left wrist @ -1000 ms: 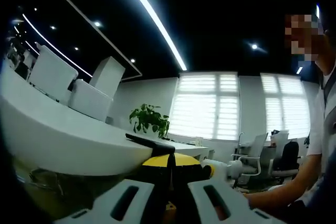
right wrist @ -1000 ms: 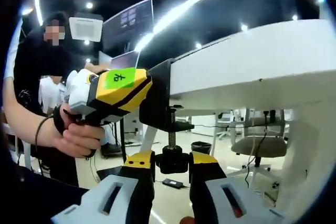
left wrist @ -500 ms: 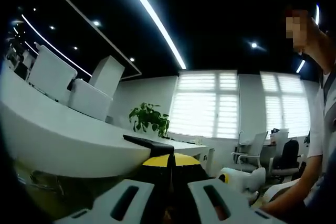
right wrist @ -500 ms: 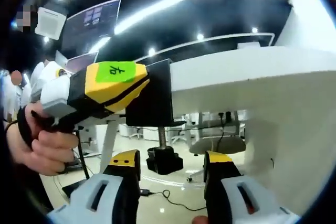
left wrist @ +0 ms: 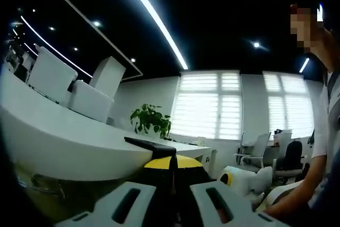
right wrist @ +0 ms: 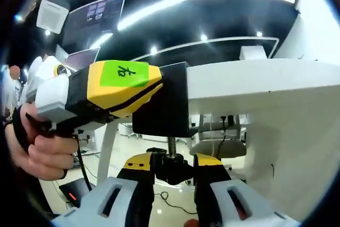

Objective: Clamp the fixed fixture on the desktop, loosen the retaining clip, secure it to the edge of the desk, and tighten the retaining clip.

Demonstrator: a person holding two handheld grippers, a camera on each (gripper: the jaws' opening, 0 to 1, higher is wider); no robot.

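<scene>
The black fixture (right wrist: pixel 162 102) is seated on the edge of the white desk (right wrist: pixel 255 86), its threaded screw hanging below with a black knob (right wrist: pixel 171 166) at the lower end. The knob is now gripped between the yellow-tipped jaws of the right gripper (right wrist: pixel 171 167); half a second ago those jaws stood apart with the knob between them, untouched. The fixture's side is held by the left gripper (right wrist: pixel 106 91), carried in a hand (right wrist: pixel 37 150). In the left gripper view its jaws (left wrist: pixel 172 171) are pressed together around the fixture (left wrist: pixel 151 144), whose body is mostly hidden behind them. A potted plant (left wrist: pixel 151 120) stands on the desk (left wrist: pixel 58 142) beyond.
</scene>
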